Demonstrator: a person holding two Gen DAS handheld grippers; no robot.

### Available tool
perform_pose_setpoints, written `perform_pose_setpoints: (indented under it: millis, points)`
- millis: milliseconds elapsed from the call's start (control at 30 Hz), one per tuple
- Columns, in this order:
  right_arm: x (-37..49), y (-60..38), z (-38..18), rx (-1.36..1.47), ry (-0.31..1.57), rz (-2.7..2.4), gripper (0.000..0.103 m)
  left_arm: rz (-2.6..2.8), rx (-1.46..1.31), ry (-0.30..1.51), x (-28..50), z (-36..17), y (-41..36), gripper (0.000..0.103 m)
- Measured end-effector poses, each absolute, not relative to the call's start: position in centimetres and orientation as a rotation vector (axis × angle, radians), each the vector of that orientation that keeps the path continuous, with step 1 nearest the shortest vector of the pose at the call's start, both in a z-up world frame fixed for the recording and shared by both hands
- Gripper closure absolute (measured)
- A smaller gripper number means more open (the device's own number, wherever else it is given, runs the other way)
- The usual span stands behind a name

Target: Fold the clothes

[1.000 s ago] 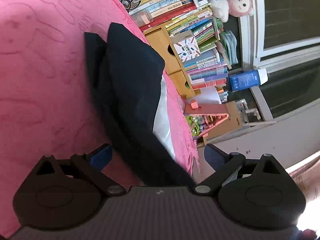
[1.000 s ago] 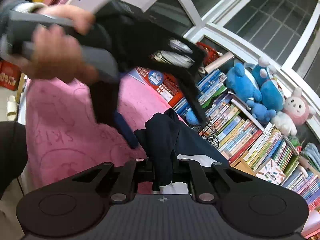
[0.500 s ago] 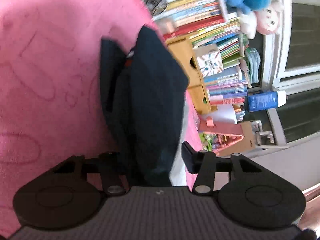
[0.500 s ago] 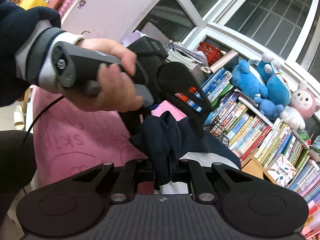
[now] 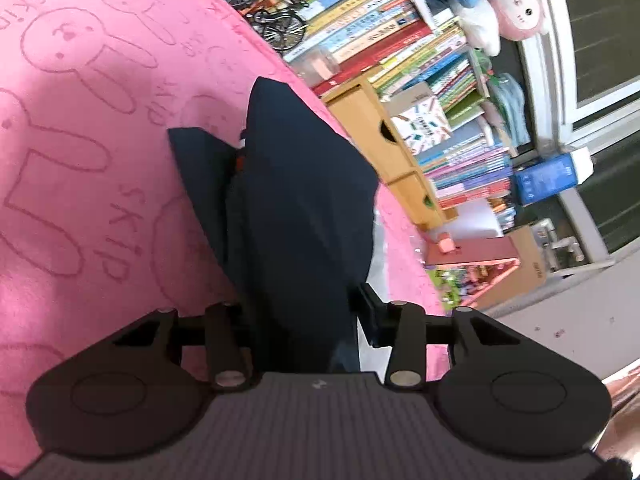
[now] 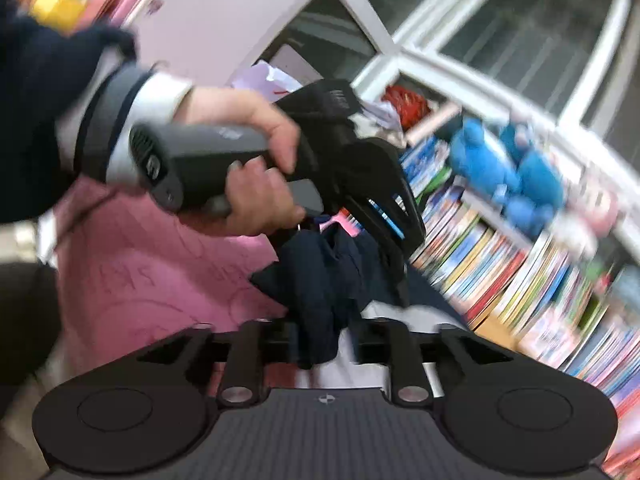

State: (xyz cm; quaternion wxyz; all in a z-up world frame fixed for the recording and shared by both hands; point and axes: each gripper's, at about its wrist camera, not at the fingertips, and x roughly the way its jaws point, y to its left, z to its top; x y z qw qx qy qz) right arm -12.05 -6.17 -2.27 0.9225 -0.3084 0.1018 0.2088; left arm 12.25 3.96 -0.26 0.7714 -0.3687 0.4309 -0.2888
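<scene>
A dark navy garment (image 5: 304,200) with a white part lies bunched on the pink rabbit-print blanket (image 5: 80,140). My left gripper (image 5: 304,320) is shut on the garment's near end, with cloth filling the space between its fingers. In the right wrist view the same navy garment (image 6: 320,276) hangs in a bunch, and my right gripper (image 6: 324,344) is shut on a fold of it, white fabric showing beside it. A person's hand (image 6: 256,160) holds the left gripper's handle just above the cloth. That view is blurred by motion.
Shelves packed with books (image 5: 400,40) and wooden drawers (image 5: 380,136) stand beyond the blanket's far edge. Blue plush toys (image 6: 512,176) and a pink one (image 5: 516,4) sit on top by the window. A small bicycle model (image 5: 276,24) stands near the books.
My left gripper went from open around the garment to shut on it. The right gripper stayed shut on the cloth while its view swung and blurred, and the hand with the left gripper came closer.
</scene>
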Motion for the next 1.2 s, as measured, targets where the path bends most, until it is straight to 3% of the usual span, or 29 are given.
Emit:
perform_pose_setpoints:
  millis: [33,67,100,133,200,633,767,867,967,1000,1067,1133,1200]
  points:
    - [-11.8,-6.0,-2.4,-0.638,0.213,0.429,0.047,-0.633,-0.802,0.932,12.3,-0.1,4.0,0.061]
    - [-11.6,-5.8,-2.5,-0.642,0.217,0.429,0.048,-0.638,-0.804,0.930,12.4,0.0,4.0,0.063]
    - [-11.4,-5.7,-2.6,-0.647,0.221,0.429,0.068,-0.633,-0.802,0.933,12.6,0.0,4.1,0.065]
    - [-11.2,-5.5,-2.7,-0.651,0.225,0.429,0.079,-0.622,-0.801,0.942,12.9,-0.3,4.3,0.066]
    - [-10.7,-5.2,-2.9,-0.660,0.234,0.430,0.089,-0.608,-0.817,0.966,13.8,-0.7,4.5,0.069]
    - [-9.1,-5.8,-3.4,-0.508,0.369,0.473,0.091,-0.510,-0.820,0.946,19.4,-1.3,5.9,0.070]
    - [-9.2,-5.6,-3.3,-0.503,0.372,0.477,0.091,-0.377,-0.758,0.878,22.1,-1.0,6.4,0.076]
    - [-9.3,-5.5,-3.3,-0.503,0.374,0.478,0.091,-0.328,-0.725,0.843,22.4,0.0,6.7,0.077]
    - [-9.3,-6.1,-3.0,-0.461,0.379,0.510,0.083,-0.371,-0.588,0.762,19.5,2.6,6.0,0.074]
    - [-9.2,-6.6,-2.8,-0.430,0.384,0.535,0.073,-0.384,-0.540,0.734,18.4,3.5,5.7,0.068]
    - [-9.1,-8.0,-2.1,-0.312,0.417,0.600,0.064,-0.413,-0.394,0.662,15.4,5.5,4.5,0.066]
    - [-9.2,-10.5,-1.1,-0.155,0.462,0.645,0.062,-0.448,-0.282,0.616,12.8,6.8,3.0,0.061]
    - [-9.6,-13.9,-0.3,0.003,0.489,0.663,0.060,-0.484,-0.180,0.582,10.3,7.6,1.0,0.050]
